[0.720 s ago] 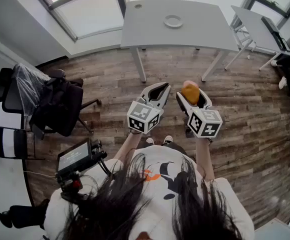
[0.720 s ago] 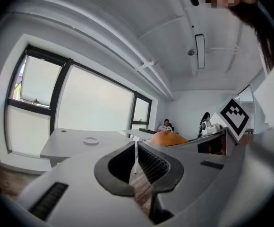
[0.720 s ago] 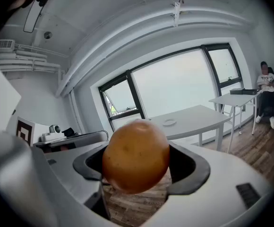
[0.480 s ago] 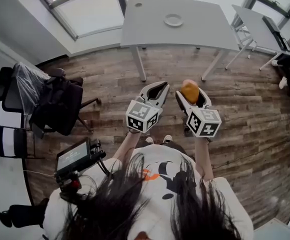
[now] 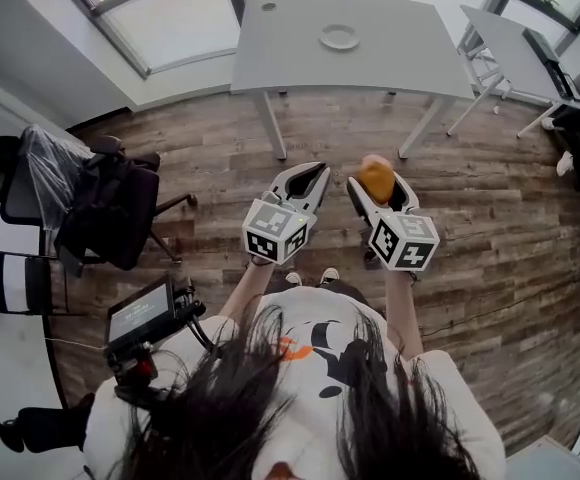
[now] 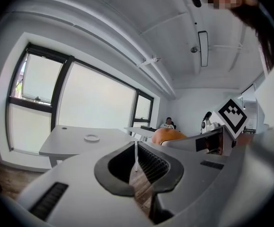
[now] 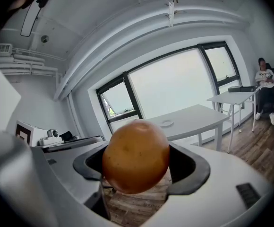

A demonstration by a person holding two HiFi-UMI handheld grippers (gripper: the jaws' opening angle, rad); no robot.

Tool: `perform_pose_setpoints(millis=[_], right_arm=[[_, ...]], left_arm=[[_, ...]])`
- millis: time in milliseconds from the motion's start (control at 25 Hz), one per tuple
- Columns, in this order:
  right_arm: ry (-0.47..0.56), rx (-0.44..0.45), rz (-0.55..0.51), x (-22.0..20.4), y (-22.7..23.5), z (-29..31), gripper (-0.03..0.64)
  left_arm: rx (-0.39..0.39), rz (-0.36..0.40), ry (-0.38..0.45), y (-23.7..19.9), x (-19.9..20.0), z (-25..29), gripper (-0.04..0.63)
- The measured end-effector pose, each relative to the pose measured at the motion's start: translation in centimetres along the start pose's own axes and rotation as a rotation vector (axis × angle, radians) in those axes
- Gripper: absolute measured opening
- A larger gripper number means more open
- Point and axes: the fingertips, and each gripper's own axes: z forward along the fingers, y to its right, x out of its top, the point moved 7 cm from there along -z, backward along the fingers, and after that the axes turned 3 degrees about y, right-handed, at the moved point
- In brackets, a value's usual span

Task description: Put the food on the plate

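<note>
A round orange-brown piece of food (image 5: 375,180) sits between the jaws of my right gripper (image 5: 374,172), which is shut on it and held in the air over the wooden floor. In the right gripper view the food (image 7: 136,156) fills the gap between the jaws. My left gripper (image 5: 313,171) hangs beside it on the left, shut and empty, its tips touching (image 6: 136,145). A small white plate (image 5: 339,37) lies on the grey table (image 5: 280,48) well ahead of both grippers; the plate (image 6: 91,137) also shows in the left gripper view.
A second white table (image 5: 515,53) stands at the right. An office chair with a black bag (image 5: 110,208) is at the left, with a screen device (image 5: 145,313) near my left side. A seated person (image 7: 267,86) is at the room's far end.
Both grippers sit slightly higher in the head view, and the table with the plate has slid a little up and left. The food stays between the right jaws.
</note>
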Motion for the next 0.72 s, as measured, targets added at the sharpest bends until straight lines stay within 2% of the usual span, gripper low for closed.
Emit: perform_pose_setpoints(millis=[520, 720], right_arm=[[-0.013, 0.050, -0.001, 1.1, 4.6, 1.6, 0.371], [-0.026, 0.080, 0.008, 1.2, 5.6, 2.3, 0.371]], left_arm=[[0.036, -0.001, 0.001, 1.0, -0.2, 4.6, 0.005], [0.043, 0.008, -0.028, 1.7, -0.7, 5.7, 0.006]])
